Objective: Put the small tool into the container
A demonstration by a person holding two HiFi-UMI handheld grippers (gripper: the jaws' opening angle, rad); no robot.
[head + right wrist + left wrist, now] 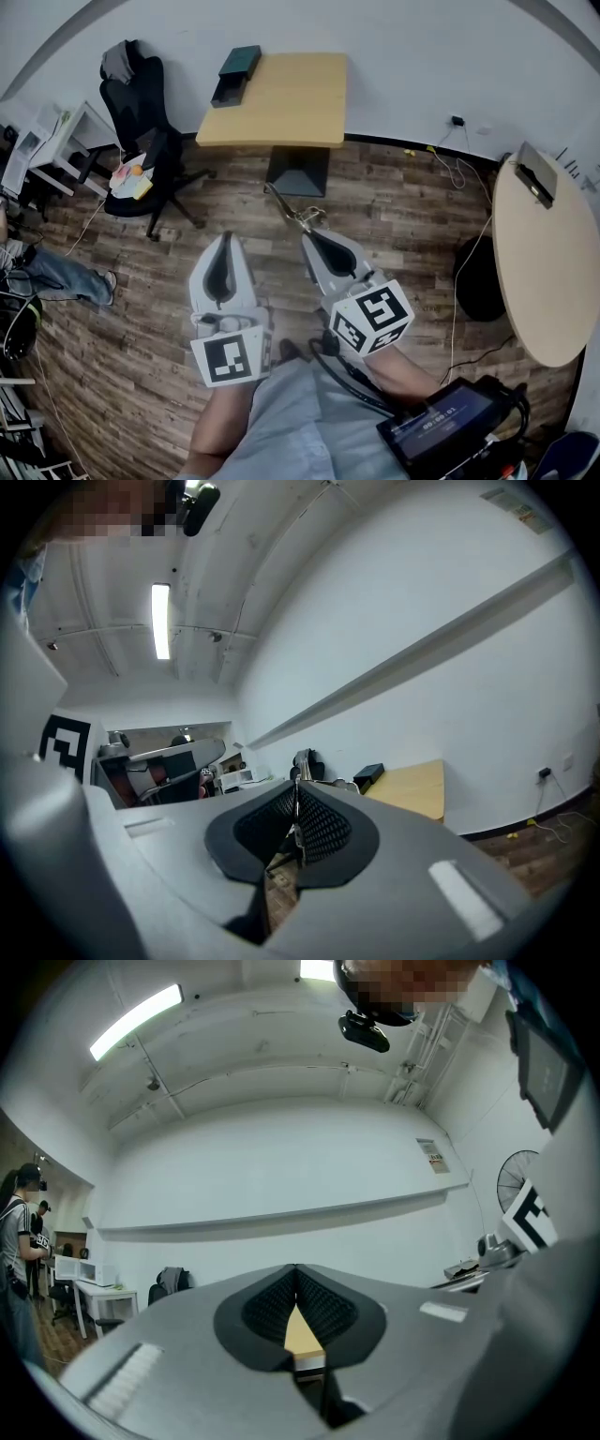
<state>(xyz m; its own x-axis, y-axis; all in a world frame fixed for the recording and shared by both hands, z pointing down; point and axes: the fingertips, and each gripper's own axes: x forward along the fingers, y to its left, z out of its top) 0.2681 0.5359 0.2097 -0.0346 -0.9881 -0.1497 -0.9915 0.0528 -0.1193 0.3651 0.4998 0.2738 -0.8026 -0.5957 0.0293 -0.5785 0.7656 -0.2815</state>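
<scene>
— So, where was the small tool [289, 206] found?
— It was seen pinched between the closed jaws of the right gripper [306, 234], well apart from the container [236, 73], which was set on the far table [300, 98].
— And the left gripper [225, 238]?
— Its jaws were brought together on nothing. The pick-up was judged done; the carry and the drop-in were not yet made.

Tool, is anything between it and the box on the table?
Nothing visible does. The right gripper holds the tool; only floor and table top lie between it and the box.
</scene>
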